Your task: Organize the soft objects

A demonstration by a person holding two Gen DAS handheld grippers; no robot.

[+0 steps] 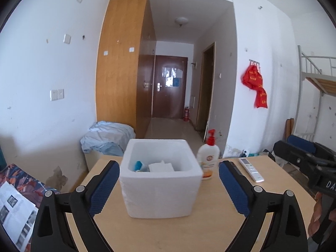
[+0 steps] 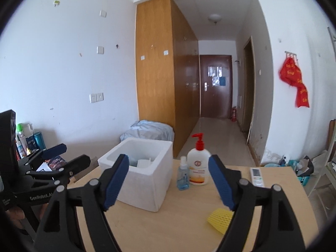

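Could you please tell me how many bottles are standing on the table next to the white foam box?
2: a white pump bottle with a red pump, right of the foam box, and a small blue spray bottle touching its left side. The box may hide others.

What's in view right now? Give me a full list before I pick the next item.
foam box: one, white, table centre, white and blue items inside
yellow foam net: one, near table edge, right
lotion pump bottle: one, white, red pump, right of box
spray bottle: one, blue, beside lotion
remote: one, white, far right
table: one, light wood
left tongs: open, empty
right tongs: open, empty
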